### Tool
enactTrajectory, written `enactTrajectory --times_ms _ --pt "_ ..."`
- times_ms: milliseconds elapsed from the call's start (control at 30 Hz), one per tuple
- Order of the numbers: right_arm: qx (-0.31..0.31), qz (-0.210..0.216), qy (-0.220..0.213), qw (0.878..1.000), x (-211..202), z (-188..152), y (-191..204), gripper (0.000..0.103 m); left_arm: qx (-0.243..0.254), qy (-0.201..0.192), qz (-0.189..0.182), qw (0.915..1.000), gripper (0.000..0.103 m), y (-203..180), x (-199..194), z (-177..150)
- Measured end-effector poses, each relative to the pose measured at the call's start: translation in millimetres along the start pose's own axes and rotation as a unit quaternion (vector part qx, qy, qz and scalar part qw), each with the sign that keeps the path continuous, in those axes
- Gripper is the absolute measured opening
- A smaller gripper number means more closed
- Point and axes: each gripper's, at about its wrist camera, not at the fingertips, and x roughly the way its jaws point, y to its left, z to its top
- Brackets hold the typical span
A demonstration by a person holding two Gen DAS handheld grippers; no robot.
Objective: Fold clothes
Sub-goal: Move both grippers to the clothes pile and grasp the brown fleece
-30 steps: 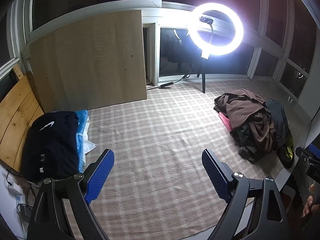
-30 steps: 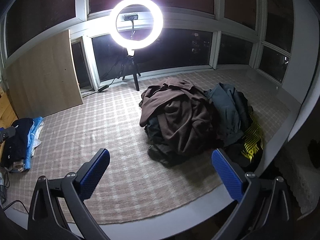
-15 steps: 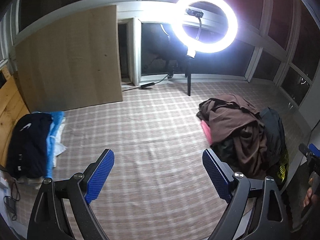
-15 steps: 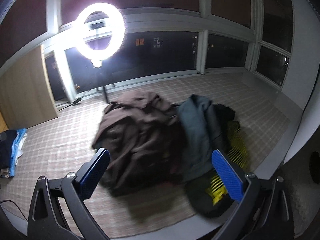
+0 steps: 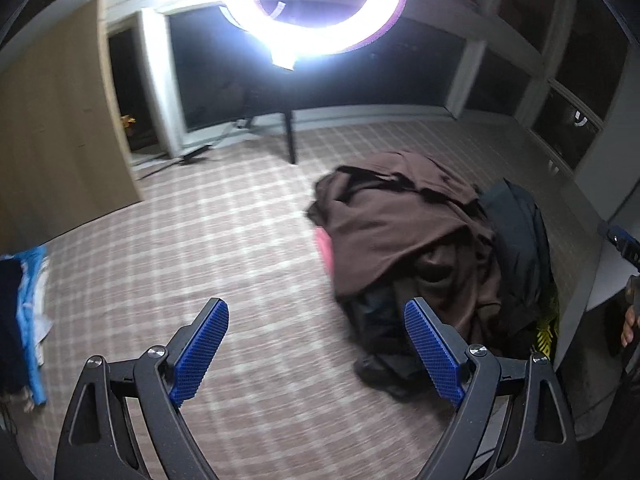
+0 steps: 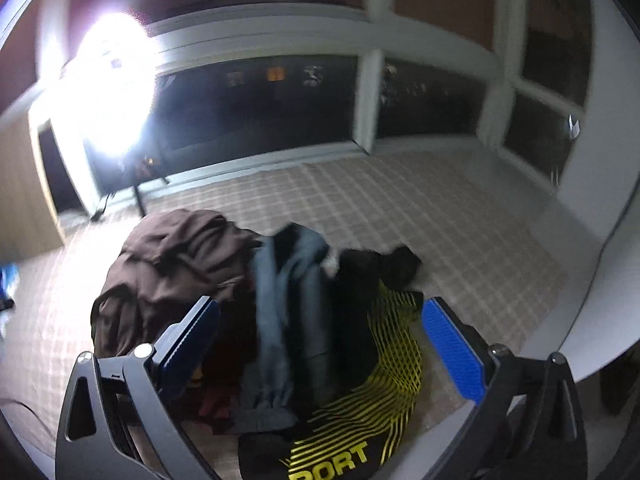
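A: Left claw (image 5: 316,344)?
B: Spread wide, nothing between the blue pads (image 5: 199,354). It hangs over bare checked mat (image 5: 224,240), with the clothes pile (image 5: 404,232) just ahead and to its right.
A: Right claw (image 6: 320,340)?
B: Also wide apart, empty. It sits right over the pile, no pad touching fabric as far as I can see. View is blurred.
A: What's in the pile?
B: Brown garment (image 6: 172,264) on the left and on top, grey-blue garment (image 6: 288,304) in the middle, black shirt with yellow stripes (image 6: 384,384) nearest the right claw, lettering "PORT" readable at the bottom edge. A bit of pink cloth (image 5: 325,246) peeks out under the brown one in the left view. All crumpled, lying on the mat.
A: Anything else?
B: Ring light (image 5: 320,4) on a stand behind the pile, very bright. Wooden board (image 5: 60,128) leaning at the left. Stack of dark and blue clothes (image 5: 24,312) at the far left edge of the mat, well apart from the pile. Dark windows (image 6: 260,108) all around.
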Motion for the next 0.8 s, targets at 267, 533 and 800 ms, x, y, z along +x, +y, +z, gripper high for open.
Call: enactTrajectory --times_ms 267,533,800 --pt "-0.009 0.034 0.024 0.999 34 -7 4 0.094 0.036 0.039 -0.026 0.9982 0.09 -37 42 9" --pt "-0.095 0.128 0.035 0.987 78 6 94 0.079 0.06 0.063 -0.022 0.996 0.09 -45 85 21" --pt "-0.144 0.171 0.098 0.97 168 24 175 0.079 0.049 0.096 -0.047 0.993 0.089 -44 144 45"
